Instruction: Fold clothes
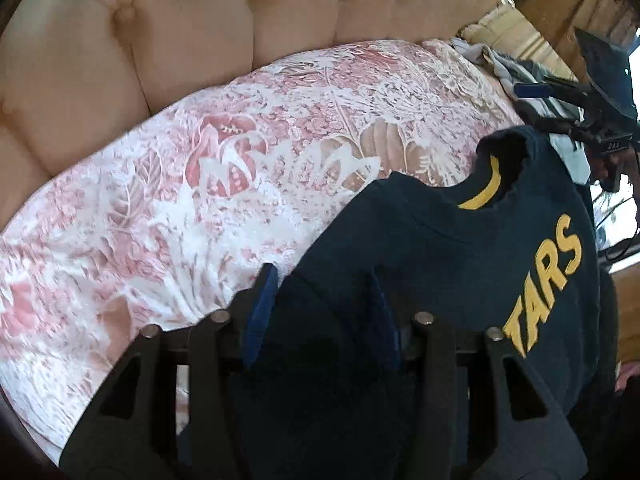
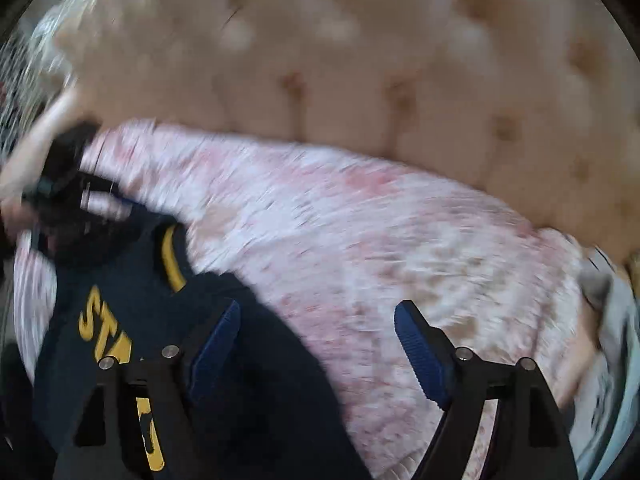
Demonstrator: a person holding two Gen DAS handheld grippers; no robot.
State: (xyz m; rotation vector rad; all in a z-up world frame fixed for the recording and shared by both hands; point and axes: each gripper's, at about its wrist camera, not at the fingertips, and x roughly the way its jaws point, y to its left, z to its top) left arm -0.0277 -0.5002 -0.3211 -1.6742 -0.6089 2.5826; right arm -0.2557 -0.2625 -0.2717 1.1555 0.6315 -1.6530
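Observation:
A navy shirt [image 1: 452, 248] with yellow letters and a yellow collar band hangs above the pink floral bedspread [image 1: 240, 152]. My left gripper [image 1: 324, 304] is shut on a fold of the shirt, which bunches between the blue pads. In the right wrist view, which is blurred, the shirt [image 2: 132, 304] lies at the lower left. My right gripper [image 2: 318, 340] is open and empty, with its left pad [image 2: 218, 340] over the shirt's edge and its right pad [image 2: 420, 356] over the bedspread [image 2: 380, 240]. The right gripper also shows in the left wrist view [image 1: 568, 108], by the shirt's collar.
A tufted beige headboard [image 1: 200, 20] runs behind the bed and also fills the top of the right wrist view [image 2: 360, 60]. A pile of grey and light clothes [image 1: 500, 64] lies at the bed's far right corner. Light fabric [image 2: 612, 340] lies at the right edge.

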